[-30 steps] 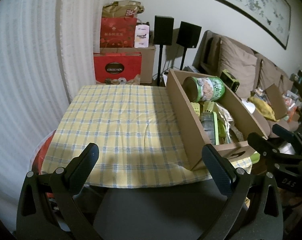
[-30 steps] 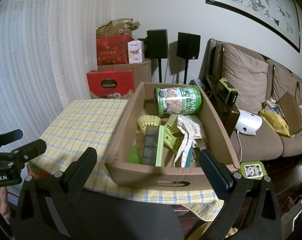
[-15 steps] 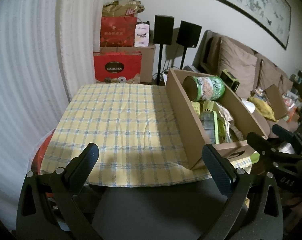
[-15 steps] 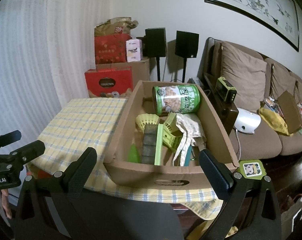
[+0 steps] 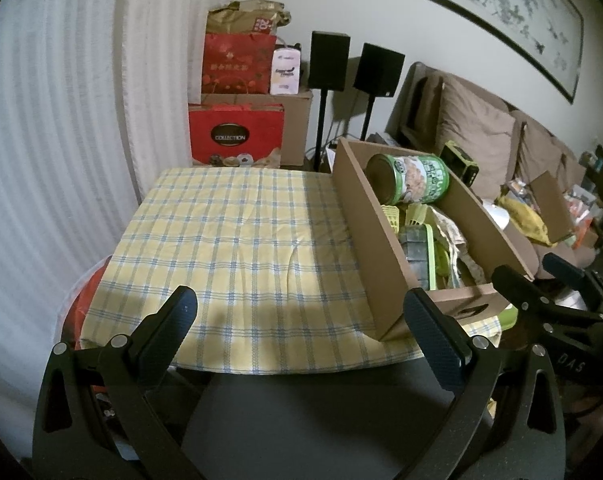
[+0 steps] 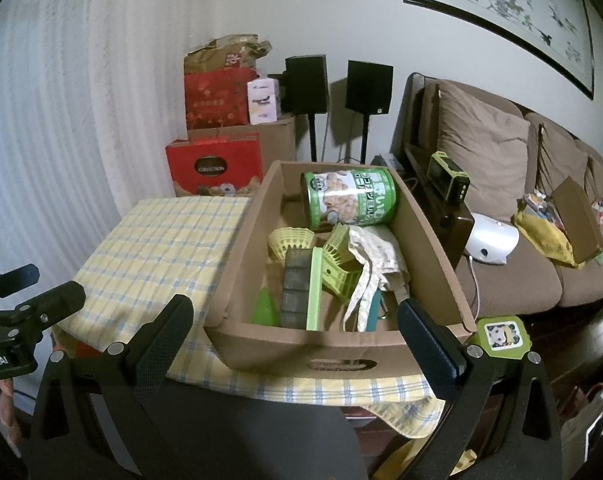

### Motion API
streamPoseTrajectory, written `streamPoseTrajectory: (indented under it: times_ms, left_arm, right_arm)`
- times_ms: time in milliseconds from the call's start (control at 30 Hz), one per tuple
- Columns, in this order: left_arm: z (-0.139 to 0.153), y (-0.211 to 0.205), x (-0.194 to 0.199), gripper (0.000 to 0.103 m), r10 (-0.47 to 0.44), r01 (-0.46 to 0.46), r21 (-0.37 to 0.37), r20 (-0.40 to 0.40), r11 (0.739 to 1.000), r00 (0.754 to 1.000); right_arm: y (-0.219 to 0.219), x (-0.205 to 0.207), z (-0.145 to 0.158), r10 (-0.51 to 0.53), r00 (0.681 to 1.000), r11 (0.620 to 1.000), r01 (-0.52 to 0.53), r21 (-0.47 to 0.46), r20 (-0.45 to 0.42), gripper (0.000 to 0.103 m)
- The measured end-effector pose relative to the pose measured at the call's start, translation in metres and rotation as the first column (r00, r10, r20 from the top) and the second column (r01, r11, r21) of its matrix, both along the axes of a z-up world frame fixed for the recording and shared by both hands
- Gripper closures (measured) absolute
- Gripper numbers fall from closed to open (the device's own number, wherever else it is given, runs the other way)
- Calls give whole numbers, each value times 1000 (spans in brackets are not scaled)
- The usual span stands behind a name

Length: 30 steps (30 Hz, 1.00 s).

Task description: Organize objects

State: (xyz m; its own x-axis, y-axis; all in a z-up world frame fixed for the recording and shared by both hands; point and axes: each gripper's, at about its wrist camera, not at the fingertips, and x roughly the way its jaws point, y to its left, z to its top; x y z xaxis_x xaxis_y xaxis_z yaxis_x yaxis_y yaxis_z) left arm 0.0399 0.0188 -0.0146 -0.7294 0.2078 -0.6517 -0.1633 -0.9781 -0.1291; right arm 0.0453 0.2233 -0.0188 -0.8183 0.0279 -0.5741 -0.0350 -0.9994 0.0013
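A brown cardboard box (image 6: 333, 356) stands on the right part of a table with a yellow checked cloth (image 5: 237, 240). In it lie a green can (image 6: 349, 202), yellow-green plastic baskets (image 6: 291, 240), a dark block with a green edge (image 6: 299, 284) and a crumpled cloth bag (image 6: 377, 256). The box also shows in the left wrist view (image 5: 365, 232). My left gripper (image 5: 299, 312) is open and empty, before the table's front edge. My right gripper (image 6: 295, 316) is open and empty, just before the box's front wall.
Red gift boxes (image 5: 235, 136) and bags are stacked behind the table. Two black speakers (image 6: 369, 86) stand on poles by the wall. A brown sofa (image 6: 501, 240) with cushions and clutter is on the right. A white curtain (image 5: 53, 140) hangs on the left.
Both grippers have drifted slightly, the right one a little closer to the box. Both stay open and empty.
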Motion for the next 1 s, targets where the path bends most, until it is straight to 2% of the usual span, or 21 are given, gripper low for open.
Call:
streamPoseTrajectory:
  times_ms: [600, 1000]
  left_arm:
    - [-1, 3, -1, 0, 12, -12, -13, 16, 1000, 1000]
    - [0, 3, 2, 0, 21, -21, -22, -4, 1000, 1000]
  right_arm:
    - [0, 1, 0, -1, 1000, 1000, 1, 1, 2, 0]
    - [-1, 0, 0, -3, 1000, 1000, 3, 0, 3, 0]
